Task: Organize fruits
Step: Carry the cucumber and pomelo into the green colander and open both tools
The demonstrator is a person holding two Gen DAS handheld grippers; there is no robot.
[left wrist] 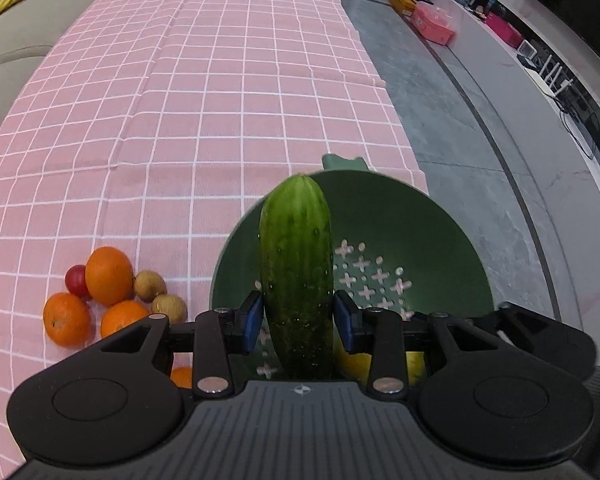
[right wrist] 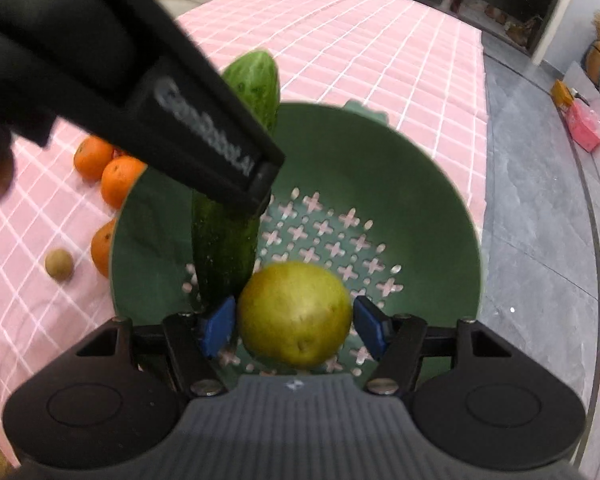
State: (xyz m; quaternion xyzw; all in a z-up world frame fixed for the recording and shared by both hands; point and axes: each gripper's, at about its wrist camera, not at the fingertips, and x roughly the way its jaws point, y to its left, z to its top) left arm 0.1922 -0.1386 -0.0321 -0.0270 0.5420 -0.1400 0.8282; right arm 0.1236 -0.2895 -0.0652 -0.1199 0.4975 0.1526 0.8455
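We've got the cucumber (left wrist: 296,280), stiff, heavy-ish and slick, clamped mid-body by the left gripper (left wrist: 296,316) over the green colander (left wrist: 420,240), while the right gripper (right wrist: 296,326) pinches the firm round pear (right wrist: 294,312) beside it.

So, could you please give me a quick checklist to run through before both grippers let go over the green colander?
1. Left gripper holds the cucumber: ok, both blue pads press its sides.
2. Right gripper holds the pear: cannot tell; a gap shows at the right pad.
3. Both items are over the colander: ok, its perforated bottom shows behind each.
4. Colander has room: ok, nothing lies in the visible part of the bowl.
5. Cucumber clear of the pear: cannot tell; they look very close in the right wrist view.
6. Oranges stay clear: ok, they sit on the tablecloth beside the colander.
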